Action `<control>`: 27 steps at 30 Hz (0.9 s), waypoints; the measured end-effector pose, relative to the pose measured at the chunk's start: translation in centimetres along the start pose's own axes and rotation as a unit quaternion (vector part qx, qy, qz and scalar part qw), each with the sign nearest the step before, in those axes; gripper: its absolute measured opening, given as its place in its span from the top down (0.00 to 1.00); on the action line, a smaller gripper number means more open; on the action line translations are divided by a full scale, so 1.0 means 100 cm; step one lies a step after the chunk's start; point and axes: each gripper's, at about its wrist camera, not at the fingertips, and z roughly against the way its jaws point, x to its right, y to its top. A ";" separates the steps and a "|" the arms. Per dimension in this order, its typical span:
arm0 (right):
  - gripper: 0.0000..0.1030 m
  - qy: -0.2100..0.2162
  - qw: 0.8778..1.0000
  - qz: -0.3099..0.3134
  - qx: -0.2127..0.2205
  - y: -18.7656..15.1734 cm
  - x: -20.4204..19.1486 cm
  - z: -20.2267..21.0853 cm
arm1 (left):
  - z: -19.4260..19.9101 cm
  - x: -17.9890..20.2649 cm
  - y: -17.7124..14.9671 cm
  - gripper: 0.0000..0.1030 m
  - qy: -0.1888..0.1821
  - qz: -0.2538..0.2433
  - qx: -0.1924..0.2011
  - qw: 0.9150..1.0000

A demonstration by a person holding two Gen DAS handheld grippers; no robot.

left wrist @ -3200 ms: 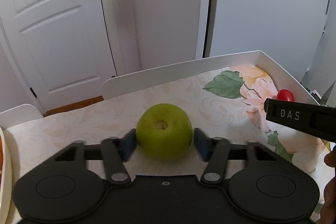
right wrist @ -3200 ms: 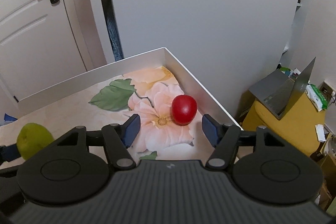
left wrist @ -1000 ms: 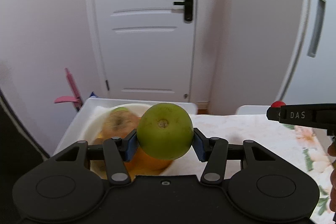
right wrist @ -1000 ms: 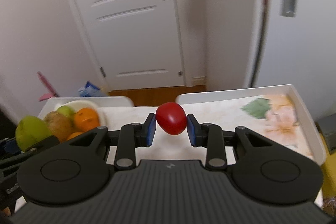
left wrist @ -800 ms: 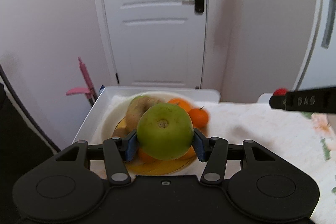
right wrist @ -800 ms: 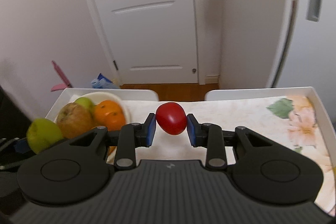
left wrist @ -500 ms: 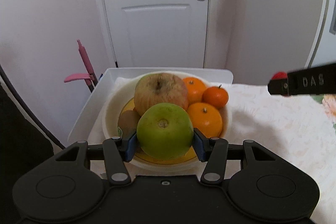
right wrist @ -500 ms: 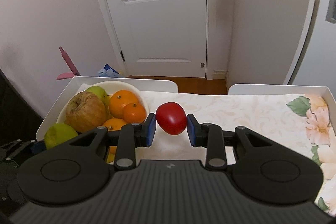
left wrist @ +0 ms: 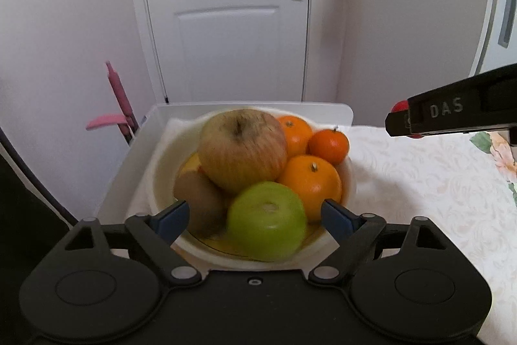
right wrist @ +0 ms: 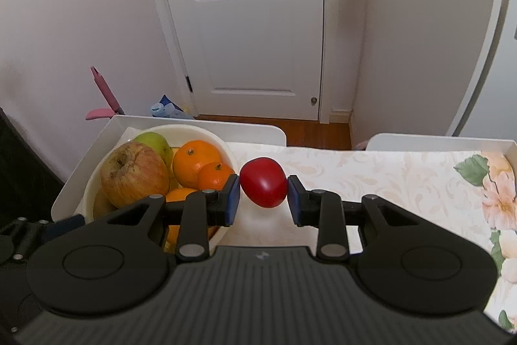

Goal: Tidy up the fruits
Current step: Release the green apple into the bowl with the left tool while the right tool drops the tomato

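Observation:
In the left wrist view my left gripper (left wrist: pixel 255 215) hangs over the near side of a white fruit bowl (left wrist: pixel 161 170), its jaws opening. A green apple (left wrist: pixel 266 222), blurred, lies between the blue pads and touches neither; it rests low against the bowl's fruit. The bowl holds a big blotchy apple (left wrist: pixel 242 147), oranges (left wrist: pixel 311 183) and a kiwi (left wrist: pixel 197 202). My right gripper (right wrist: pixel 264 199) is shut on a red tomato (right wrist: pixel 263 181), held just right of the bowl (right wrist: pixel 206 131) above the cloth. Its finger also juts in from the right in the left wrist view (left wrist: pixel 452 115).
The bowl stands at the left end of a white-rimmed tray (right wrist: pixel 436 141) lined with a floral cloth (right wrist: pixel 387 170). A white door (right wrist: pixel 252 21) and wall are behind. A pink object (right wrist: pixel 103 92) leans by the tray's left corner. The left gripper's body (right wrist: pixel 32 231) sits at lower left.
The left jaws have spread and the green apple has slipped out of the pads down into the bowl. Both grippers came in over the bowl end; the right still grips the tomato.

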 end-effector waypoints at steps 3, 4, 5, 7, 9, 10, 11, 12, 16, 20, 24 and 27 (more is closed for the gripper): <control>0.55 0.016 1.000 0.006 0.002 0.006 0.001 -0.002 | 0.005 -0.005 0.001 0.11 0.000 0.000 0.000 1.000; 0.55 0.028 1.000 0.010 0.000 0.009 0.001 -0.004 | 0.007 -0.007 0.001 0.11 0.000 0.001 0.000 1.000; 0.55 0.038 0.999 0.016 -0.003 0.010 0.000 -0.007 | 0.009 -0.009 0.001 0.11 0.000 0.002 0.001 1.000; 0.55 0.059 0.998 0.028 -0.011 0.013 -0.003 -0.011 | 0.013 -0.012 0.001 0.11 -0.001 0.005 0.001 1.000; 0.55 0.074 0.996 0.040 -0.017 0.014 -0.007 -0.016 | 0.016 -0.015 0.000 0.11 0.000 0.003 -0.001 1.000; 0.55 0.080 0.996 0.046 -0.018 0.014 -0.010 -0.019 | 0.018 -0.016 -0.001 0.11 0.003 0.002 -0.001 1.000; 0.55 0.089 0.994 0.056 -0.017 0.014 -0.013 -0.021 | 0.020 -0.017 -0.002 0.11 0.005 0.001 -0.001 1.000; 0.55 0.097 0.993 0.065 -0.016 0.015 -0.016 -0.022 | 0.023 -0.018 -0.003 0.11 0.006 0.000 -0.001 1.000; 0.55 0.138 0.985 0.103 -0.016 0.017 -0.026 -0.033 | 0.030 -0.026 -0.008 0.11 0.012 0.000 0.000 1.000; 0.54 0.146 0.982 0.120 -0.019 0.016 -0.028 -0.041 | 0.033 -0.031 -0.012 0.11 0.015 0.001 -0.003 1.000; 0.29 0.146 0.982 0.118 -0.009 0.012 -0.026 -0.038 | 0.033 -0.038 -0.013 0.11 0.012 0.004 -0.003 1.000; 0.18 0.141 0.983 0.114 0.008 0.010 -0.024 -0.030 | 0.033 -0.042 -0.012 0.11 0.006 -0.001 -0.002 1.000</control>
